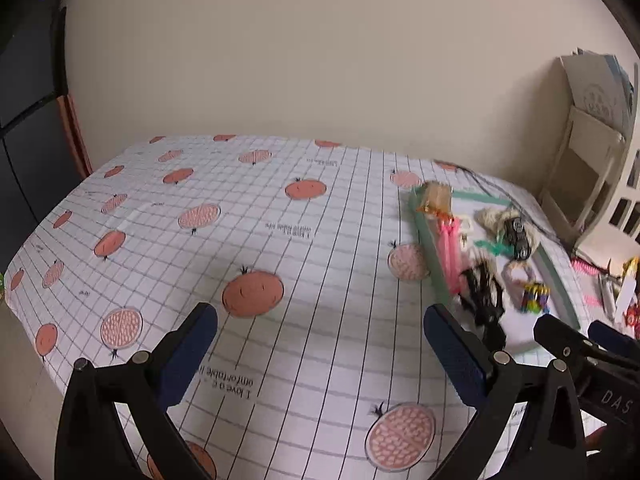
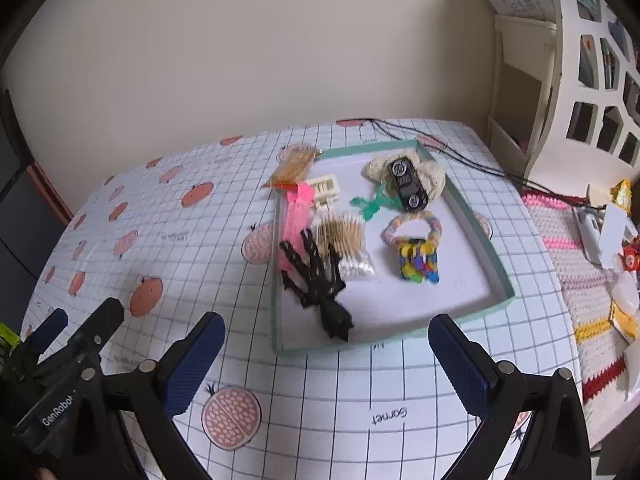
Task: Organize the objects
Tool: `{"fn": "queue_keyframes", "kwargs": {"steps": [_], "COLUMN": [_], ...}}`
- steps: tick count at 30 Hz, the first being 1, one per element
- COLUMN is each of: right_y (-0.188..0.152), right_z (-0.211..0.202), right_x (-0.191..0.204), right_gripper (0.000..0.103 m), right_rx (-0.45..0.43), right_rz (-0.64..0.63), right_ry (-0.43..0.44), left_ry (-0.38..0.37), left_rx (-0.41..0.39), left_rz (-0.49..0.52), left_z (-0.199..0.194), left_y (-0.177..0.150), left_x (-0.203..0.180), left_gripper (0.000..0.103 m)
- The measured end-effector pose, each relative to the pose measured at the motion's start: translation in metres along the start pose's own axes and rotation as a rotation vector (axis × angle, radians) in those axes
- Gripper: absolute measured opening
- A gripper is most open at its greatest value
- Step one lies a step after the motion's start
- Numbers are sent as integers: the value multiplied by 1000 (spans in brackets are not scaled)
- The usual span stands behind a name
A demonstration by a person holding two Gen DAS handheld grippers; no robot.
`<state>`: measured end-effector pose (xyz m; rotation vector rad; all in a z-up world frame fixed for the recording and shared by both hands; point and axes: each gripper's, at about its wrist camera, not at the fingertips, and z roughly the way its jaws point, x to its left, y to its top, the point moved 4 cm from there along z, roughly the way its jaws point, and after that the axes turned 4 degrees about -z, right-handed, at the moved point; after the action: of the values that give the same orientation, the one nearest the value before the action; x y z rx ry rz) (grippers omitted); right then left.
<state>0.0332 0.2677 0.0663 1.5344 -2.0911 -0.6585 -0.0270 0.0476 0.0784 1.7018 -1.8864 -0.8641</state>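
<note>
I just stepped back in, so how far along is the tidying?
Looks nearly done: the black claw, swabs, pink comb, woven ring and black gadget all lie in the tray. Both the left gripper and right gripper are open and empty. An amber packet overhangs the tray's far corner.

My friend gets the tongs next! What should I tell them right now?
Left tongs: open, empty, over the bare tablecloth.
Right tongs: open, empty, just in front of the green tray.
In the tray: black skeleton hand, bag of cotton swabs, colourful bead ring, black gadget on a cream cloth, green ribbon.
The pink strip and orange packet lie across the tray's left rim.
Done: most things gathered in the tray.
Left: probably tucking those two fully inside.
</note>
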Motion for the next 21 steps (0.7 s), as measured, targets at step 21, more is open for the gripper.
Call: {"fn": "queue_keyframes", "kwargs": {"steps": [21], "right_y": [-81], "right_z": [54], "right_x": [9], "right_gripper": [103], "right_rx": [148], "right_rz": [-59], "right_ry": [-79], "left_ry": [36], "left_rx": [175], "left_rz": [-59], "left_z": [54], "left_y": [-86], "left_x": [36], "left_gripper": [103]}}
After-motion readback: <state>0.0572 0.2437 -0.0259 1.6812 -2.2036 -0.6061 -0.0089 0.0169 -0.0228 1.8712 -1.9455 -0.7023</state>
